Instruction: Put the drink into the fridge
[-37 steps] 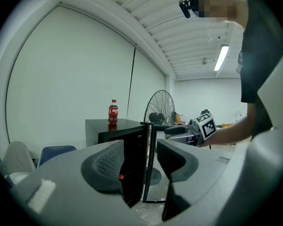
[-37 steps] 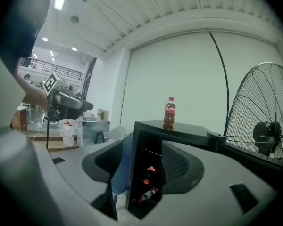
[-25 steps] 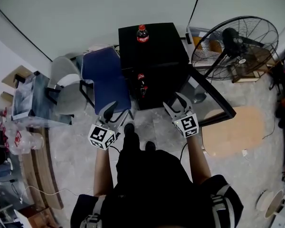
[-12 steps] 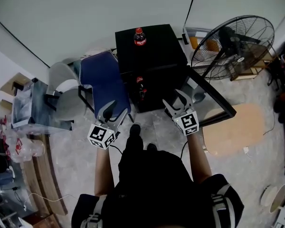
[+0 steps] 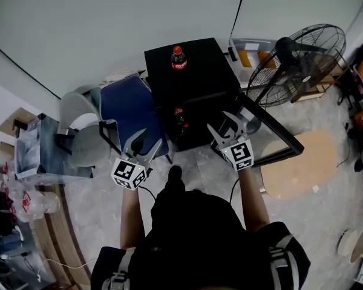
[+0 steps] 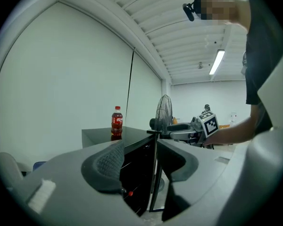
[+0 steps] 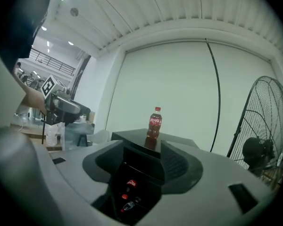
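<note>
Against the pale wall (image 5: 109, 17), a red-capped cola bottle (image 5: 178, 58) tops the black box fridge (image 5: 201, 77); my left tool (image 5: 144, 141) gapes empty, and my right tool (image 5: 224, 124), also empty, has just been narrowing slightly.

1 cola bottle (image 5: 178, 58) stands on the mini fridge (image 5: 199, 80); more bottles (image 5: 180, 117) sit inside it. Its open door (image 5: 275, 135) swings right, before the fan (image 5: 302, 53). A chair (image 5: 130, 104) stands just left.

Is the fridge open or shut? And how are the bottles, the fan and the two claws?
Fridge: door swung open.
Cola bottle: upright on top of the fridge, cap on.
Bottles inside: sitting in the fridge.
Fan: standing; can't tell if it is spinning.
Left claw: open, empty.
Right claw: open, empty.
</note>
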The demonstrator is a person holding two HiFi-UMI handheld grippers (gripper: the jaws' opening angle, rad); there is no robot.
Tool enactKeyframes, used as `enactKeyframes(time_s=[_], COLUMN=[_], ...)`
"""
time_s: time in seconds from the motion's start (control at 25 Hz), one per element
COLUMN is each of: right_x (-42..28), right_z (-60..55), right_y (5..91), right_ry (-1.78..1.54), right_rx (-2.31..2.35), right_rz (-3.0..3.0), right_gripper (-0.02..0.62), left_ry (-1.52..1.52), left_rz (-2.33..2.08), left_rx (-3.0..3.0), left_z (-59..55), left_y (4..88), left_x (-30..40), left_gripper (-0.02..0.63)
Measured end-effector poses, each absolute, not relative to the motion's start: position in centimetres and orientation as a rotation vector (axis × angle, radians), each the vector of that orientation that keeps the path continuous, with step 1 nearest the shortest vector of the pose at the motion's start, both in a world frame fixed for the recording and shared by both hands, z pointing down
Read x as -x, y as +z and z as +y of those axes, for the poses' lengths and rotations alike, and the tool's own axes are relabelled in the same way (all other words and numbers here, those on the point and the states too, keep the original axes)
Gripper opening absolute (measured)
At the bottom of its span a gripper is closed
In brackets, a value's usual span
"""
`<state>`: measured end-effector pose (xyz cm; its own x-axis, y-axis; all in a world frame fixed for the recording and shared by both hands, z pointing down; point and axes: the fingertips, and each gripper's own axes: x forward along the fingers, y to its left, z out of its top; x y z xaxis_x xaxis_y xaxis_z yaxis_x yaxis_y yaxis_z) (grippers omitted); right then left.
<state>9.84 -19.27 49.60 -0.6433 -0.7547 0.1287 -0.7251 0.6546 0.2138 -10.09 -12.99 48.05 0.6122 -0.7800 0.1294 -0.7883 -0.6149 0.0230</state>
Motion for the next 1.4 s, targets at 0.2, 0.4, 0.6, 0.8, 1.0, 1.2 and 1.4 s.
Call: enactKeyframes(time_s=[0.2,0.4,0.6,0.8,1.0,1.2,1.4], right_x=[-9.0,-7.6,-5.8,-4.2,-3.0,-1.5,-0.1], right_z=[-21.8,-24.7,-27.5,-30.4,-33.1,-35.5,-37.5], right_y=[49.5,49.0,47.3,45.5,44.3,43.3,42.7], right_ry=[-0.176,-0.15,-0.16,-0.195,-0.205,-0.212,-0.212], right_rx=[-1.249,-1.301,-1.337,-1.365,-1.388,-1.401,-1.393], right_rz=[-2.641,-2.623,-2.622,-2.603,-2.596,-2.59,-2.604], right_gripper=[0.241,0.241,0.238,0.236,0.233,0.233,0.233], left_ry=[0.156,0.141,0.129,0.119,0.112,0.115,0.115], left_rz=[-1.289,-1.242,-1.182,-1.137,-1.099,-1.074,-1.065], left_rx=[-2.763,-2.765,-2.787,-2.8,-2.816,-2.819,-2.825], left_z=[-16.2,-19.5,-22.3,-24.8,-26.7,-28.6,-30.2], left_y=[48.4,49.1,49.3,49.5,49.5,49.7,49.7], left_x=[11.6,13.1,13.8,14.9,15.6,16.9,17.7], left_gripper=[0.218,0.216,0.216,0.215,0.213,0.213,0.213])
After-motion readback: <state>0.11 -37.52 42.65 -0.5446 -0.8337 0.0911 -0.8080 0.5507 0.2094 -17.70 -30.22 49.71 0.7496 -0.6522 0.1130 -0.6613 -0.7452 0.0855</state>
